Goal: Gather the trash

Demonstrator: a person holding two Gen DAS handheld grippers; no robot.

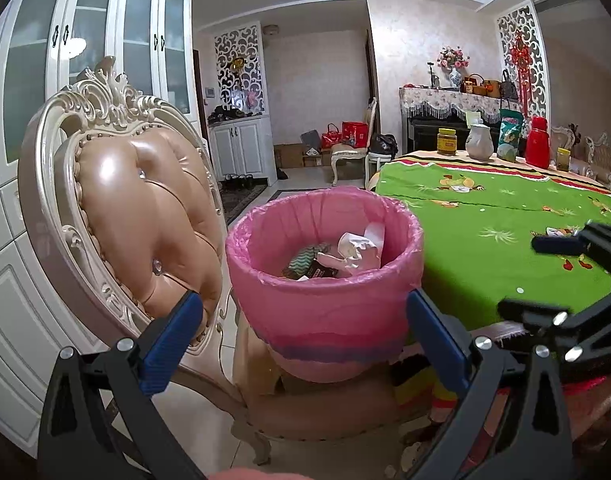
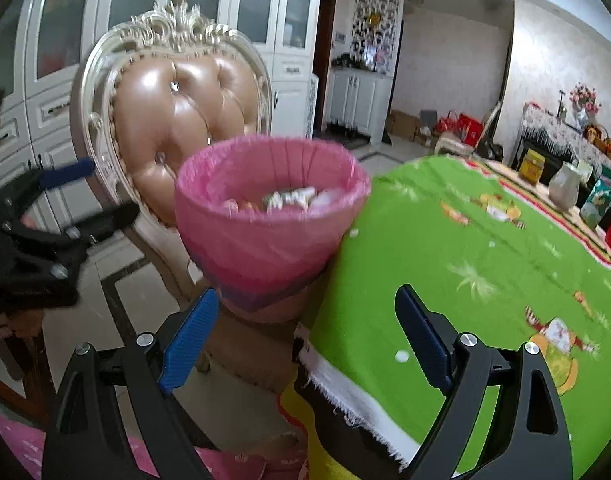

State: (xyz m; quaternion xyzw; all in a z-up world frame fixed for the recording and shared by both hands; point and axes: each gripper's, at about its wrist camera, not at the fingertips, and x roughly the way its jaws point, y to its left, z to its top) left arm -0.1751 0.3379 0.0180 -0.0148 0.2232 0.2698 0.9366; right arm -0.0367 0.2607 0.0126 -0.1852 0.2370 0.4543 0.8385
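Inspection finds a pink-lined waste bin (image 1: pixel 323 276) standing on the seat of an ornate padded chair (image 1: pixel 145 200), just beside the edge of a table covered by a green printed cloth (image 1: pixel 485 248). The bin already holds crumpled white paper (image 1: pixel 357 252) and a dark patterned wrapper (image 1: pixel 305 266), so part of the collecting appears done. The left gripper (image 1: pixel 305 320) hangs in front of the bin with its blue pads spread wide to either side of the bin's lower wall and nothing between them; whether either pad touches the liner cannot be told. The right gripper (image 2: pixel 307 320) is likewise spread wide and empty, poised over the near corner of the table, with the frayed white hem of the cloth below it. In the left wrist view its dark frame appears over the cloth at the right. Small pale scraps (image 1: pixel 459 189) lie well out on the green cloth, too small to identify. A jar (image 1: pixel 446 142), a white jug (image 1: pixel 480 142) and a red flask (image 1: pixel 538 142) stand at the far end and do not look like rubbish. Judgement: this is the interval between deposits, both tools free. The next move calls for the right gripper to reach across the cloth to a scrap, close lightly on thin paper without pinching the cloth, and carry it back over the bin rim.
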